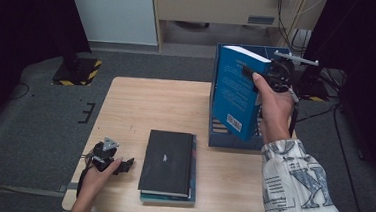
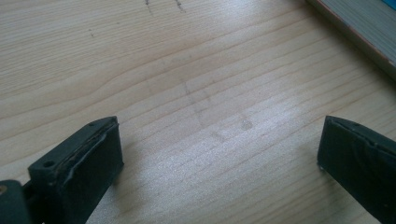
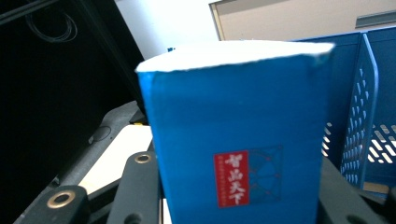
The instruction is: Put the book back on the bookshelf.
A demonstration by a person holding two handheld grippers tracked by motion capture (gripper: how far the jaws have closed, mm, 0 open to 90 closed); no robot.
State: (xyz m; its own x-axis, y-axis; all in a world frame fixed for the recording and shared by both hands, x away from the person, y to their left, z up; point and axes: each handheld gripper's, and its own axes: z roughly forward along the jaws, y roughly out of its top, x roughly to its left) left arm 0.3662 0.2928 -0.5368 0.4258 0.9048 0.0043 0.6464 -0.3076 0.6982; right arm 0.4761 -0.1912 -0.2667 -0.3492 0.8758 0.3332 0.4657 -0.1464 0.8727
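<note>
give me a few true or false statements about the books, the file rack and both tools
1. The right tool grips an upright blue book. True.
2. The left tool holds a book. False: its jaws stand open over bare table.
3. The black book lies on top of another book. True.
4. The file rack is red. False: it is blue.
5. The black book stands in the rack. False: it lies flat on the table.
</note>
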